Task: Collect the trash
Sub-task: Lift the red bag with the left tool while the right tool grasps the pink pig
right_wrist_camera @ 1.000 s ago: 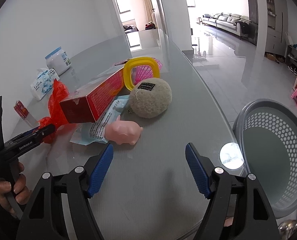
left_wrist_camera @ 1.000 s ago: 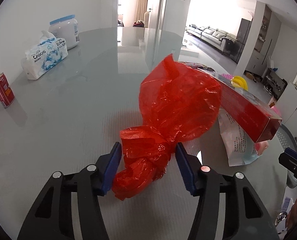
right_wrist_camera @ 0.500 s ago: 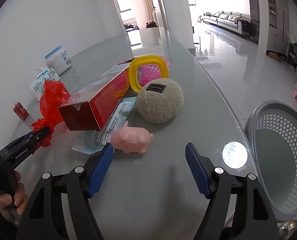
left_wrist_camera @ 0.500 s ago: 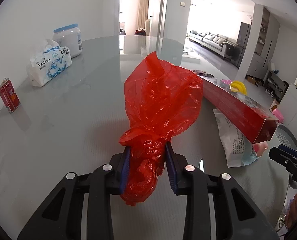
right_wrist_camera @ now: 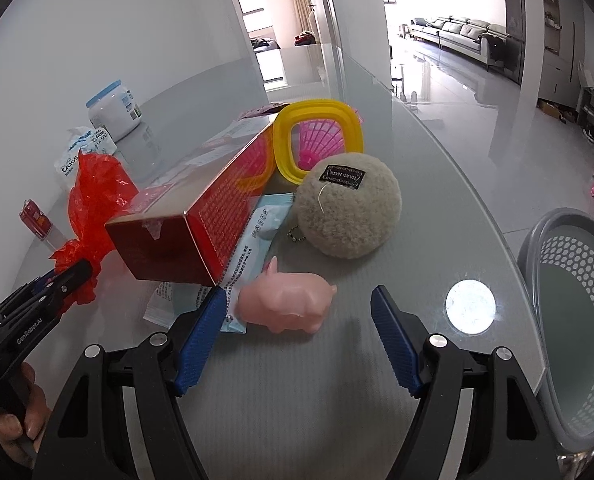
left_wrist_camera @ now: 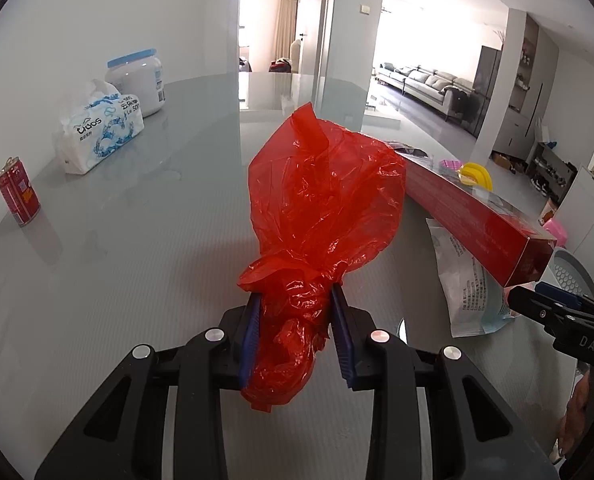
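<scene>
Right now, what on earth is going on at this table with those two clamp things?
A person is clearing trash with a handheld gripper in each hand. The left gripper is clamped on the bunched neck of a red plastic bag on the grey table. The right gripper is open, its fingers on either side of a pink toy pig, not gripping it. A grey basket waits beside the table's edge. A red box, a fuzzy ball and a wrapper lie nearby.

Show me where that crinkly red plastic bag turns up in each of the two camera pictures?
Left wrist view: the red plastic bag fills the centre, pinched by the left gripper.
Right wrist view: it sits at the far left.
Shared landmark: the long red box beside it.
</scene>
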Available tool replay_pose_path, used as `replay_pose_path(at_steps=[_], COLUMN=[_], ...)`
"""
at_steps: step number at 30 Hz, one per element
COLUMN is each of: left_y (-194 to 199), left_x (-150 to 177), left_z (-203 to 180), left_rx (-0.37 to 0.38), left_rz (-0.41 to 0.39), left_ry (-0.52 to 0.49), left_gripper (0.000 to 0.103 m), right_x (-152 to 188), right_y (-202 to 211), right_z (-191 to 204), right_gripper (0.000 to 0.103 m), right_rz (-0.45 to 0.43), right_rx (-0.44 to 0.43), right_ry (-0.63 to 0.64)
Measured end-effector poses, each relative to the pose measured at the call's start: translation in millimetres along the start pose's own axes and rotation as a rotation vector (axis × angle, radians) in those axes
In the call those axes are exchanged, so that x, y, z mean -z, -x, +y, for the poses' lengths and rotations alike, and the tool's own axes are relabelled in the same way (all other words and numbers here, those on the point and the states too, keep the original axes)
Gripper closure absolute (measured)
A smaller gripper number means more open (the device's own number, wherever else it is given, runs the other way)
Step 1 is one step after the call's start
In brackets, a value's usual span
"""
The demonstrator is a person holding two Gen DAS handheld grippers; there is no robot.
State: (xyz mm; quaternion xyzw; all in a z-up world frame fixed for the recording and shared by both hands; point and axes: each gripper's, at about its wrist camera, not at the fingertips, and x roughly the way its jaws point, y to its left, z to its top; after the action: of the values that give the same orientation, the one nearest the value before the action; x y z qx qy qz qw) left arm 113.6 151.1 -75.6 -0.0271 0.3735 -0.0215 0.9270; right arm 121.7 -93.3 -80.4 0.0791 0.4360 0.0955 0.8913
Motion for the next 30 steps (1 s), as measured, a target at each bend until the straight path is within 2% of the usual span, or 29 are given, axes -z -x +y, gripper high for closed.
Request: replay_pose_path(at_steps=[6, 8, 9, 18, 30], left_y=[-0.2, -0.1, -0.1, 3.9, 28.5], left_x=[-0.4, -0.3, -0.4, 1.5, 5.8], left_z=[1.1, 1.8, 2.0, 2.9, -7.3], left_rx=[0.002, 0.001, 0.0, -0.008, -0.051], left_rz=[0.002, 0.002, 0.002, -0.018, -0.066], left_ry=[0.004, 0.006, 0.007, 0.02, 0.01], left_gripper=[0.071, 0.071, 0.071, 0.071, 0.071], right_x=[0.5, 1.4, 2.1, 9.1, 29.3], right_y=[-3.8, -6.2, -6.7, 6.0, 51.5], right_z=[2.0, 4.1, 5.4, 2.7, -30.0], right_gripper=[0.034, 0.05, 0.051, 0.053, 0.053], right_rz=[-0.004, 0.011, 0.017, -0.002, -0.06], right_rx=[0.002, -0.005, -0.013, -0.008, 0.028], right_ry=[0.011, 0.027, 0.033, 0.03, -0.022])
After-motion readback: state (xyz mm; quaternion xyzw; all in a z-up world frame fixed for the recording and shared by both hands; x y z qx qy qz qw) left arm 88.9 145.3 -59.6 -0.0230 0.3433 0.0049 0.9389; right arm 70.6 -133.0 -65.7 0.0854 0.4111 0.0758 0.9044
